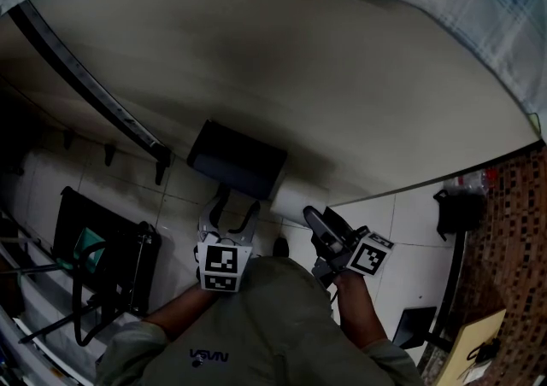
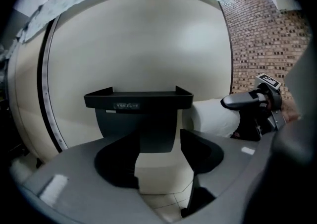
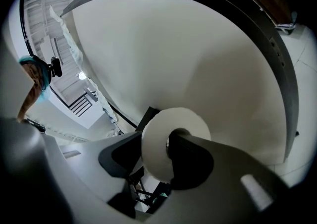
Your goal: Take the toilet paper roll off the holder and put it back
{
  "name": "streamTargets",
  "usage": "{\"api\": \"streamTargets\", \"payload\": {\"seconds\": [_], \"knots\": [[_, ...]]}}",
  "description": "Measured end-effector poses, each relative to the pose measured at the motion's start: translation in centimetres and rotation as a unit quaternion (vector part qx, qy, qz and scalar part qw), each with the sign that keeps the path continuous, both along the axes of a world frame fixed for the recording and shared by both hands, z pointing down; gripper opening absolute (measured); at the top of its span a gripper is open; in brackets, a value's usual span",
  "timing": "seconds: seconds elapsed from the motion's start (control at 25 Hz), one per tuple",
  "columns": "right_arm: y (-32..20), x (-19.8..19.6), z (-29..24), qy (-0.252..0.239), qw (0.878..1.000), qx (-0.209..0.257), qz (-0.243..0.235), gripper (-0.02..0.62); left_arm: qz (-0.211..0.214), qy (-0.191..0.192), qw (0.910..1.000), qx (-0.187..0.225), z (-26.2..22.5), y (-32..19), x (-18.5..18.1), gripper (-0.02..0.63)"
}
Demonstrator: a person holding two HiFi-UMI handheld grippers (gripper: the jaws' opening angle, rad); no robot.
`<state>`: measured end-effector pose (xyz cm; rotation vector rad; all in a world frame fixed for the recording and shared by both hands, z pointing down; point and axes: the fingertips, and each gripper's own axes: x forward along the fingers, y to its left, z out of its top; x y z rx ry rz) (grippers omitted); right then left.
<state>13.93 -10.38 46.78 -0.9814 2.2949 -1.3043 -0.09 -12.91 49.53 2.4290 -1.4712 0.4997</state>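
— Toilet paper roll (image 3: 188, 119): where is it relative to the right gripper (image 3: 156, 161)?

— Directly between its jaws. The white roll faces the right gripper end-on. One jaw reaches into the hollow core and the other lies against the outer paper, so the gripper is pinching the roll's wall.

— And the holder (image 1: 238, 158)?

— It is black with a flat tray top, fixed to a cream curved wall (image 1: 359, 77). It sits just beyond the right gripper's tips, to their left. The roll lies right against the holder's right end. I cannot tell whether the roll hangs on the holder.

— What about the left gripper (image 2: 158, 161)?

— Its jaws are spread wide and clamp nothing. It points at the holder from just below. The lower part of the holder's black front shows in the gap between the two jaws. Seen from the left gripper, the roll sticks out to the right past the holder's side, with the right gripper closed on its far end.

— Anything else nearby?

— Each gripper carries a marker cube (image 1: 220, 266) with black and white squares at its rear. A brick wall (image 2: 267, 34) stands to the right of the left gripper. Pale tiles (image 1: 402, 222) lie beneath both grippers.
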Motion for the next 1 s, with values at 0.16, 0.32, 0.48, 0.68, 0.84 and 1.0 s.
{"api": "streamTargets", "payload": {"seconds": [0.16, 0.32, 0.48, 0.68, 0.84, 1.0], "knots": [[-0.3, -0.1, 0.2, 0.003, 1.000, -0.005, -0.005, 0.160, -0.017, -0.010, 0.9998, -0.007, 0.6, -0.5, 0.0, 0.275], [-0.7, -0.2, 0.4, -0.004, 1.000, -0.008, -0.007, 0.160, -0.037, -0.019, 0.9991, -0.004, 0.5, -0.8, -0.3, 0.270], [-1.4, -0.6, 0.1, -0.008, 1.000, 0.002, -0.017, 0.160, -0.038, -0.029, 0.9989, -0.001, 0.4, -0.4, -0.6, 0.268], [-2.0, -1.7, 0.1, -0.025, 0.999, -0.001, -0.030, 0.160, -0.028, -0.044, 0.9986, 0.010, 0.1, 0.2, -0.8, 0.267], [-2.2, -2.8, 0.0, -0.028, 0.999, 0.000, -0.038, 0.159, -0.020, -0.054, 0.9982, 0.016, -0.2, 0.6, -0.9, 0.268], [-2.7, -3.3, 0.3, -0.020, 0.999, 0.000, -0.037, 0.158, -0.013, -0.057, 0.9981, 0.020, -0.3, 0.8, -1.0, 0.265]]}}
